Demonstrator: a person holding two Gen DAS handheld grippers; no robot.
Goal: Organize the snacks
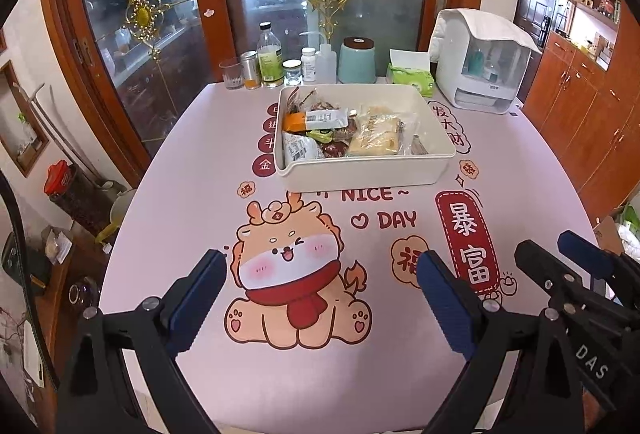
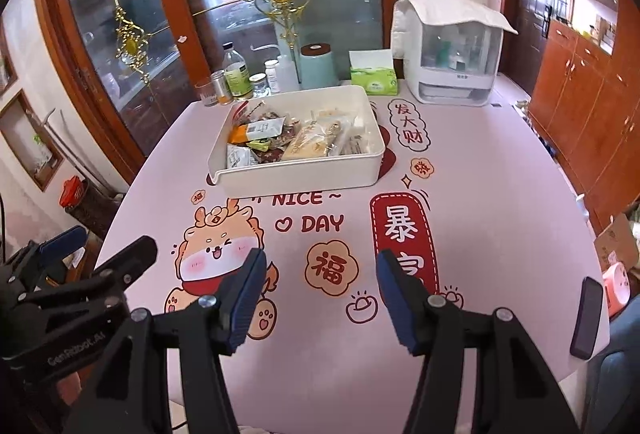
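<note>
White rectangular tray point(image 1: 366, 176), open-topped with a small pour lip at its lower left corner, standing flat on the tabletop at upper centre of the frame. It holds a pile of wrapped snacks point(image 1: 344, 132): an orange-and-white packet point(image 1: 316, 119) lying across the top left, a clear bag of pale yellow pastry point(image 1: 376, 138) at right, a white barcoded pouch point(image 1: 300, 148) at lower left, and dark red wrapped pieces between.
</note>
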